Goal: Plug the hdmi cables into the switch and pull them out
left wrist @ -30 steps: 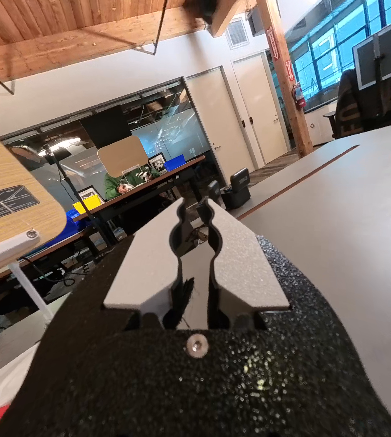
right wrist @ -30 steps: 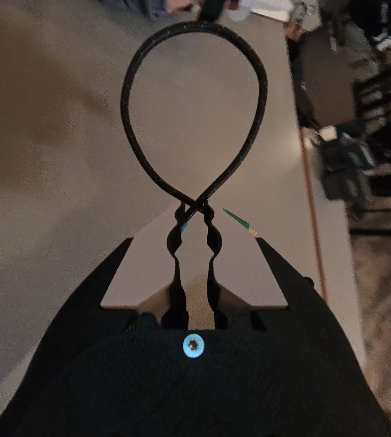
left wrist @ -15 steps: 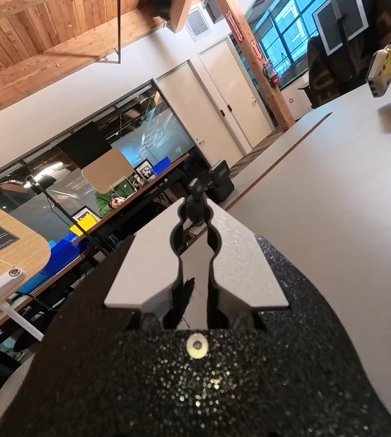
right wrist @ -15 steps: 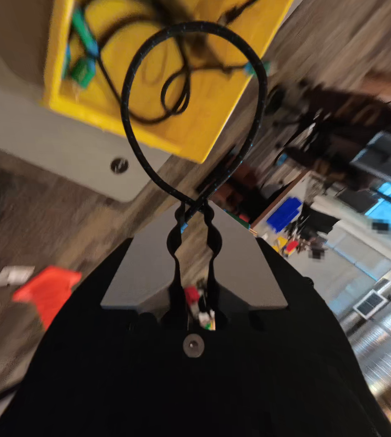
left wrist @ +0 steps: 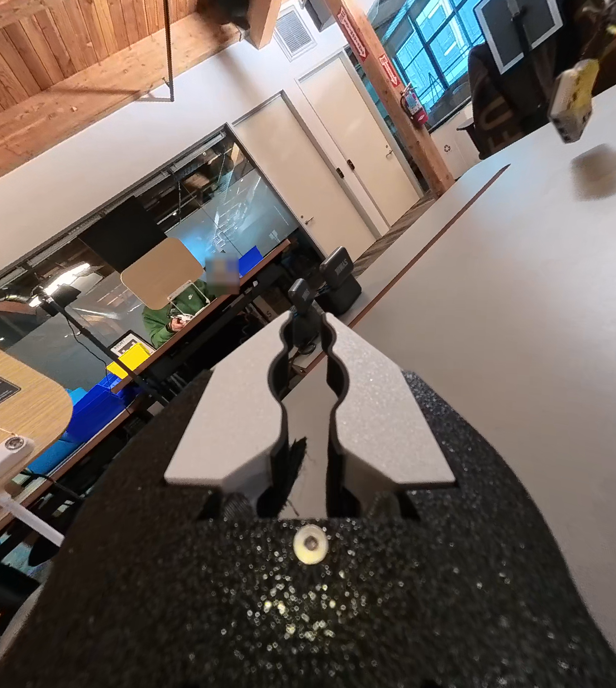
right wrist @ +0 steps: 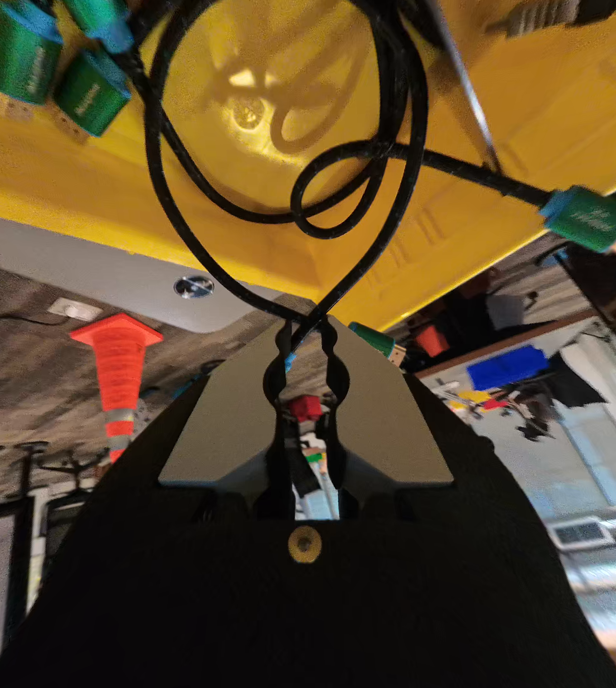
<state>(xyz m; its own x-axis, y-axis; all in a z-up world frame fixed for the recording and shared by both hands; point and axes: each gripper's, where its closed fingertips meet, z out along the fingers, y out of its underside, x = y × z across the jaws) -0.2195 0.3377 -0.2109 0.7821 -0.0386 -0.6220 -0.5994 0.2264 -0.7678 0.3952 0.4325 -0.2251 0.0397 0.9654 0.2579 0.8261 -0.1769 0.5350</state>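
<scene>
Right wrist view: right gripper [right wrist: 304,327] pinches a looped black cable [right wrist: 172,208] at its crossing, above a yellow bin [right wrist: 485,123] of green-plugged cables; left gripper [left wrist: 306,320] hovers empty, slightly parted, over the grey table [left wrist: 522,335]

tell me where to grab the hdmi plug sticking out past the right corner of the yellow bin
Grip the green plug across its flat faces, coming in from its metal-tipped free end, which overhangs the yellow bin edge. Its black cable trails back into the bin, so that side looks crowded.
</scene>
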